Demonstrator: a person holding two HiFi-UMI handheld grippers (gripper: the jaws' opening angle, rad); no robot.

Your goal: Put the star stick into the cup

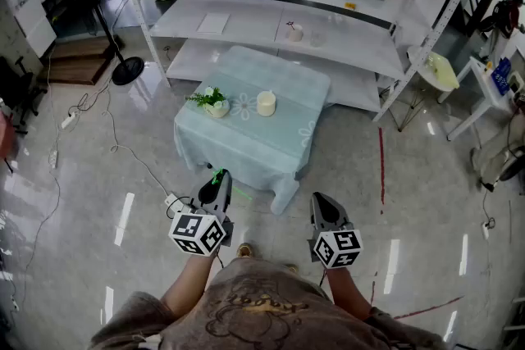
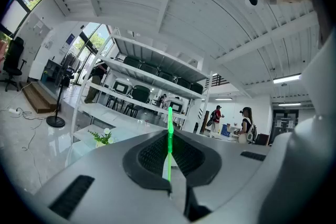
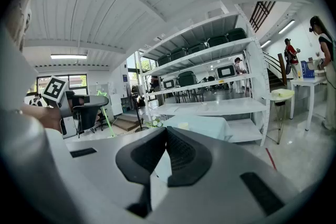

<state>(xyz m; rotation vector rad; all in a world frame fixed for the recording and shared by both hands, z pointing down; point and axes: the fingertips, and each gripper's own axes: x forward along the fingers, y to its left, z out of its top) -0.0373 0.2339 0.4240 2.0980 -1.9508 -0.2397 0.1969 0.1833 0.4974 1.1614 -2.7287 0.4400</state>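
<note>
A thin green star stick (image 1: 218, 174) is clamped in my left gripper (image 1: 217, 179), which is shut on it; the stick (image 2: 169, 134) rises straight up between the closed pads. Ahead stands a low table (image 1: 279, 143) under a pale teal cloth, with a cream cup (image 1: 266, 103) near its middle. Both grippers hang over the floor, well short of the table. My right gripper (image 1: 319, 201) is beside the left, shut with nothing in it (image 3: 166, 131). The right gripper view also catches the cup (image 3: 183, 125) and the stick (image 3: 106, 116).
A small potted plant with white flowers (image 1: 212, 101) stands left of the cup. White shelving (image 1: 279, 12) with dark cases runs behind the table. A fan stand (image 1: 125, 70) and cables (image 1: 107, 135) lie at the left, a small round table (image 1: 440, 71) at the right.
</note>
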